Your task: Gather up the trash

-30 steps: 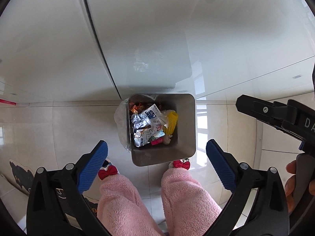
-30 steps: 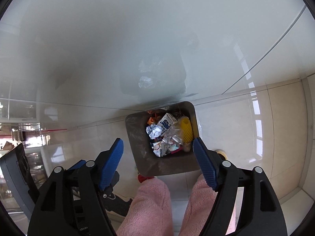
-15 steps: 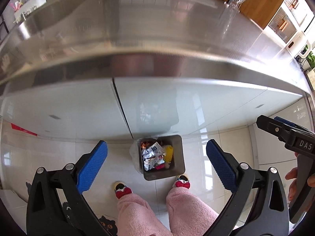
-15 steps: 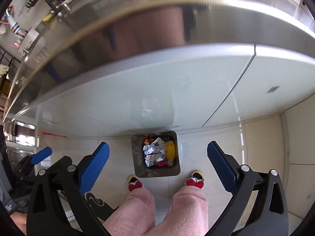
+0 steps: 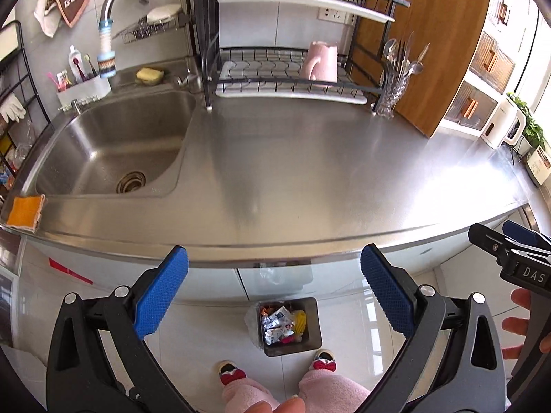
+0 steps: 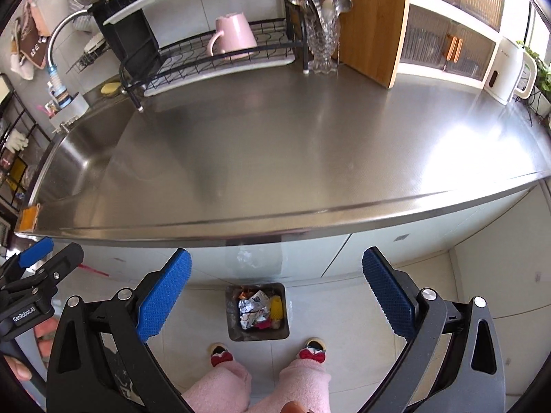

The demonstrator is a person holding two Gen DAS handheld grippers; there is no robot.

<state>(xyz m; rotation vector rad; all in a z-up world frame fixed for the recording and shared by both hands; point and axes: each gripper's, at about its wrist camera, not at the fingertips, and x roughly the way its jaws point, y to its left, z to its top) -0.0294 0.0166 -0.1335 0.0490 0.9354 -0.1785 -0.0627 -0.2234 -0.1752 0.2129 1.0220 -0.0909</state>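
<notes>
On the floor below the bare steel counter, the bin already holds wrappers, both grippers hang wide and empty, so collecting looks finished.

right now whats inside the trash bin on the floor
The trash bin holds crumpled foil and printed wrappers, a yellow piece and something orange at the back. The top layer covers whatever lies beneath, and the bottom is hidden.
</notes>
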